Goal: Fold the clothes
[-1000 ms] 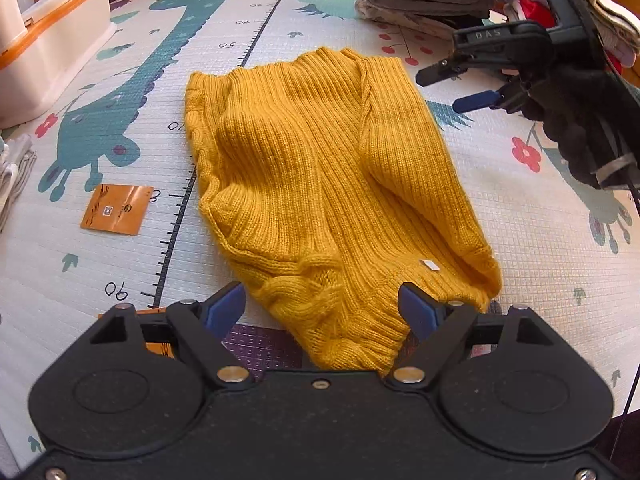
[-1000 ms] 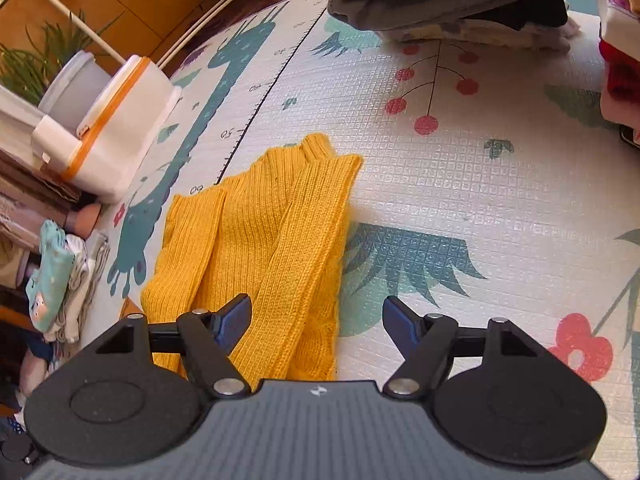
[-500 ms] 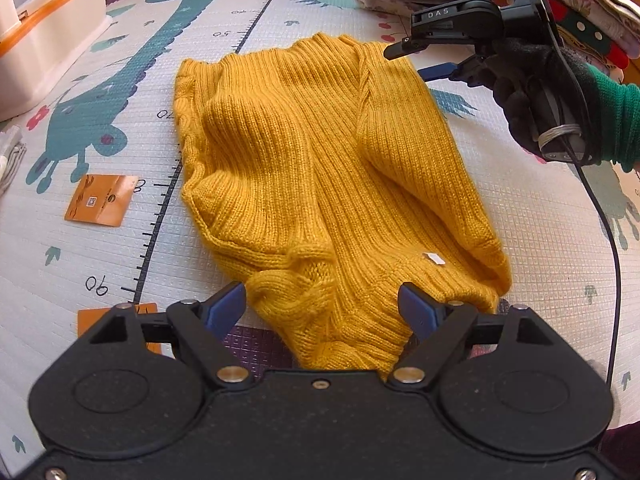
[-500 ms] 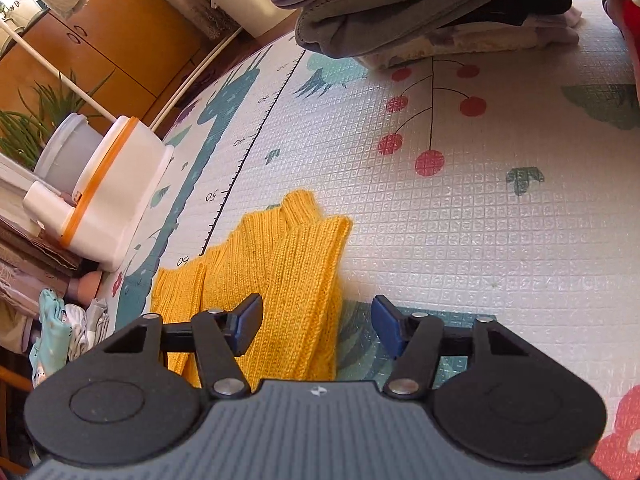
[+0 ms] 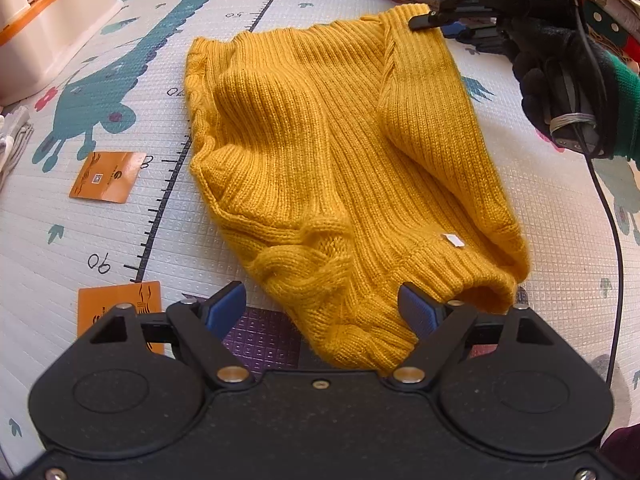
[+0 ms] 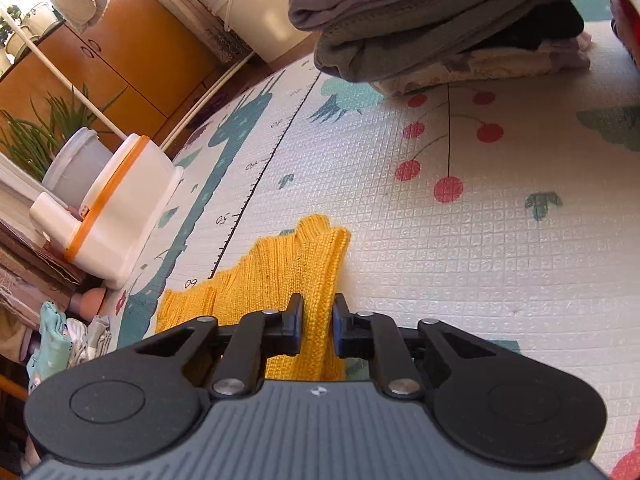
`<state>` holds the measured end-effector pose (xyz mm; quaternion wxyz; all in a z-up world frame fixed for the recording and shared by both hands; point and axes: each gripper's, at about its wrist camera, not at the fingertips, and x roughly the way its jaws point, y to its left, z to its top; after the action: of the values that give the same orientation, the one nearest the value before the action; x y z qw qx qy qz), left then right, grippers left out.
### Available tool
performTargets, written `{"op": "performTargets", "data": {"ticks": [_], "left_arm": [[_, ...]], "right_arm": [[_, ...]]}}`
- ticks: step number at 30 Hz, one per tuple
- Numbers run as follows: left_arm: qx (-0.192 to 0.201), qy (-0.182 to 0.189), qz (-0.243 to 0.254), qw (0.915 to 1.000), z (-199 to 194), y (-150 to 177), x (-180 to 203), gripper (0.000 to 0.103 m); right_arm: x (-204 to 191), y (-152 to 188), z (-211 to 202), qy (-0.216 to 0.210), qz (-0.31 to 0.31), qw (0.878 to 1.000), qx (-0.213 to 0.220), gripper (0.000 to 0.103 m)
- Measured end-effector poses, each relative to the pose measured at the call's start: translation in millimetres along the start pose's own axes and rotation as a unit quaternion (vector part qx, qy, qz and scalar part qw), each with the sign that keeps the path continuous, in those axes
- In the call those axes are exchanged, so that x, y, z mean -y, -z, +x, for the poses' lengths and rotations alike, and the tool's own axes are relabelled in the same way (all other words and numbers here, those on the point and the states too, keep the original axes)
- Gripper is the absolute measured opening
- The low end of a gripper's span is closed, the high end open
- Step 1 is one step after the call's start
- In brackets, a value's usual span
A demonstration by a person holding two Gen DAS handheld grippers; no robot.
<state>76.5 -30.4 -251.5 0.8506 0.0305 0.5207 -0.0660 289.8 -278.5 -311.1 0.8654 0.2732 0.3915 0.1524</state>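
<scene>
- Mustard-yellow ribbed knit sweater (image 5: pixel 340 168) lies partly folded on a white embossed foam play mat (image 5: pixel 552 216) printed with a teal giraffe, cherries and a black height ruler.
- Left claw (image 5: pixel 322 310) hangs over the sweater's near cable-knit hem, its blue-padded jaws wide apart and gripping nothing.
- Right claw (image 6: pixel 316 322), held by a black-gloved hand (image 5: pixel 560 92) with a green cuff, has just been closing and now pinches the sweater's far corner between its pads.
- Two orange paper cards (image 5: pixel 106 176) lie on the mat left of the sweater, apart from it.
- A stack of folded grey and pale clothes (image 6: pixel 432 24) sits at the mat's far edge.
- A white plastic box with an orange band (image 6: pixel 120 208) stands at the mat's left edge.
- Beyond the mat are orange-brown wooden cabinets (image 6: pixel 120 64), a white bucket (image 6: pixel 256 4) and a green spiky plant (image 6: pixel 36 136).
</scene>
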Motion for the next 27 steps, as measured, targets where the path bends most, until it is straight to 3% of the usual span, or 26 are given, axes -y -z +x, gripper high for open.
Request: {"op": "performTargets", "data": {"ticks": [5,12,17,27], "left_arm": [[-0.006,-0.002,0.013,0.9999,5.4,6.0,5.4,0.084],[-0.013,-0.003,0.012,0.9998,10.8,9.7,5.4,0.084],[-0.017,-0.004,0.015,0.9997,13.9,12.2,6.3,0.084],[-0.022,-0.005,0.013,0.9997,17.3,13.2,5.2,0.084]], "right_arm": [[14.1,-1.1,-45.8,-0.007,0.023,0.998,0.055,0.012],[73.8,5.6,-114.4,0.018,0.094,0.987,0.128,0.01],[114.0,18.7,-142.2,0.047,0.142,0.977,0.152,0.01],[133.2,40.0,-184.7,0.064,0.152,0.968,0.189,0.01]]}}
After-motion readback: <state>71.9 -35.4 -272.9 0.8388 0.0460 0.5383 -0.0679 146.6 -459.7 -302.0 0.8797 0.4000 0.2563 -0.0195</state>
